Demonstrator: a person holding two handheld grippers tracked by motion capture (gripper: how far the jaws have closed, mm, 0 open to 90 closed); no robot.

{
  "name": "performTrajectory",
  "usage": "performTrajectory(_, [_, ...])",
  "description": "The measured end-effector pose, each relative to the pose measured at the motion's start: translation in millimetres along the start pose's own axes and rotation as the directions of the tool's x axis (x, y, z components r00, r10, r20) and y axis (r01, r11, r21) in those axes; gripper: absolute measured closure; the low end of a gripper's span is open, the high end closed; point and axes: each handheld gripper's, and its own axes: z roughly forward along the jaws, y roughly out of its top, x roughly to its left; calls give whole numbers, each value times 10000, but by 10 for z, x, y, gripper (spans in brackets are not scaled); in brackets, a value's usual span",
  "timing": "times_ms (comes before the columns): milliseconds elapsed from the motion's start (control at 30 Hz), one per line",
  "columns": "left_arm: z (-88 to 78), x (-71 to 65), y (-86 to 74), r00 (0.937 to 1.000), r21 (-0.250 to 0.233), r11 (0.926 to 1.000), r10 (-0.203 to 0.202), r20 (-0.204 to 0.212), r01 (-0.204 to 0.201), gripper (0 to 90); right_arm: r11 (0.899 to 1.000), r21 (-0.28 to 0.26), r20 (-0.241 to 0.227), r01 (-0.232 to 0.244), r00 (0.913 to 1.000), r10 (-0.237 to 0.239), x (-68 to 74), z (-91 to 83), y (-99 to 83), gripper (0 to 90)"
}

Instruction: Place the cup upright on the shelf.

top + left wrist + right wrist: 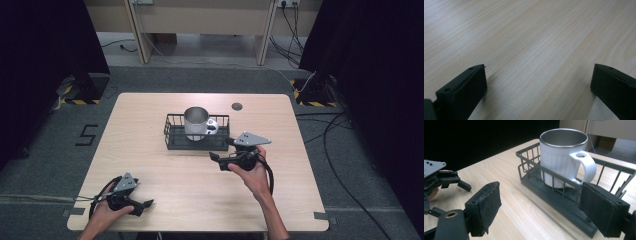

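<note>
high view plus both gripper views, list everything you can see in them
table: one, light wood, centre of the high view
wire basket: one, dark grey, on the far half of the table
mug: one, white outside and metal inside, upright in the basket, handle towards the right gripper
round cap: one, dark, set in the tabletop beyond the basket
number 5: one, black, on the grey floor left of the table
cables: several, black, on the floor at the right
left gripper: one, black, open, near table edge
right gripper: one, black, open, beside the basket
</note>
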Motion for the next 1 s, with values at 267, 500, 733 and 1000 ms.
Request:
performTrajectory(267, [0,-1,0,10000,-4,10000,-18,8,18,0,9999,9,154,-114,9998,114,15,-64,-114,179])
performTrajectory(500, [0,-1,0,10000,-3,10000,-18,7,18,0,9999,-41,267,-142,9995,144,51,-133,-188,179])
performTrajectory(733, [0,-1,0,10000,-4,10000,-17,7,18,0,9998,-70,368,-197,9991,199,96,-204,-271,179])
performTrajectory(1000, [1,-1,0,10000,-4,10000,-17,7,17,0,9994,-166,432,-295,9986,302,139,-273,-371,177])
